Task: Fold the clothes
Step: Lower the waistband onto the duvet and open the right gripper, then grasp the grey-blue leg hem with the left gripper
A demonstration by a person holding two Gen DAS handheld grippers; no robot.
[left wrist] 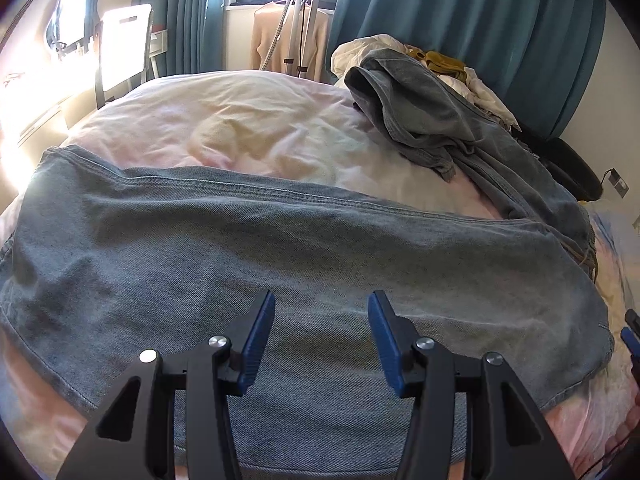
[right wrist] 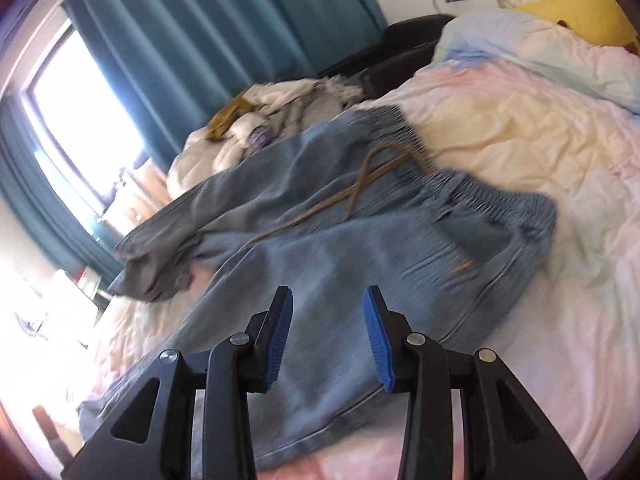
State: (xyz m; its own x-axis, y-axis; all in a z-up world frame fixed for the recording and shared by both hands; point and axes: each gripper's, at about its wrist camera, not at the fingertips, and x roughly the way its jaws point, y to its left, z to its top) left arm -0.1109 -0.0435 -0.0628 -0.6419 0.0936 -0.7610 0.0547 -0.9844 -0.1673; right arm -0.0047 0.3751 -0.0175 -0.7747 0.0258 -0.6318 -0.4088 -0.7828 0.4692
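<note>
Denim trousers (left wrist: 280, 248) lie spread flat on the bed (left wrist: 240, 120). My left tool (left wrist: 322, 300) hovers above them, jaws spread, empty. My right tool (right wrist: 328, 294) is above them too, jaws parted, gripping nothing.

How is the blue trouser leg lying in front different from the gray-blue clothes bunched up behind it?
The trouser leg lies spread out flat; the gray-blue clothes sit crumpled in a heap. The trouser leg looks lighter blue; the heap looks darker and grayer. Both rest on the pale quilt.
</note>
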